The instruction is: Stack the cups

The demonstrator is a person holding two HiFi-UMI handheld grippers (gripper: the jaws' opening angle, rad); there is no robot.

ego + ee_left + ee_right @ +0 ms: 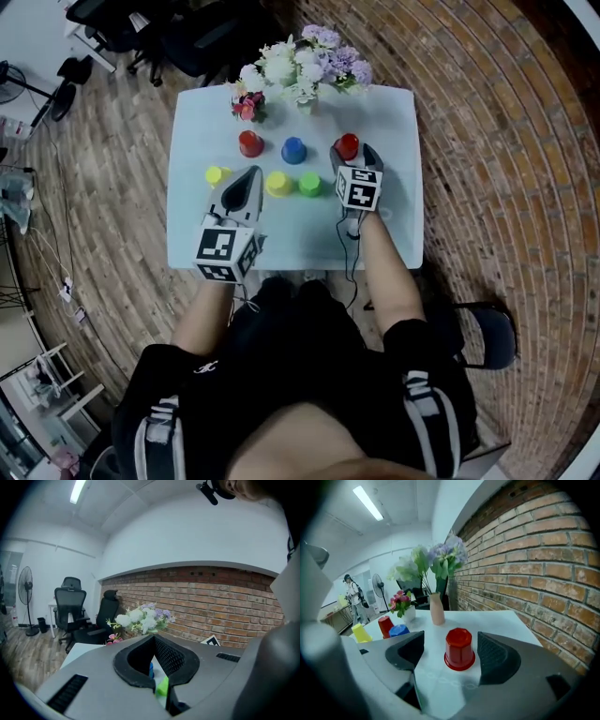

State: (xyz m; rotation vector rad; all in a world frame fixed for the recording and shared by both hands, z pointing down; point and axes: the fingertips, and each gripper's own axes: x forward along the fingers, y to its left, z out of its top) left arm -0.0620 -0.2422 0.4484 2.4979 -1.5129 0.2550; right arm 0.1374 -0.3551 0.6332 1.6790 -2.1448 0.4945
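We are in an office-like workroom. Black swivel chairs [70,604] stand near a pedestal fan [26,588], under a strip light [78,490] in the white ceiling. A brick wall [211,602] runs behind the white table [197,234]. Cables [49,253] trail over the plank floor [122,169] off the table's left edge.

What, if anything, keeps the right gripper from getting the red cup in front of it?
Likely yes, nothing does. The right gripper is open, and the red cup stands untouched in line with the gap between its jaws, bare table around it.
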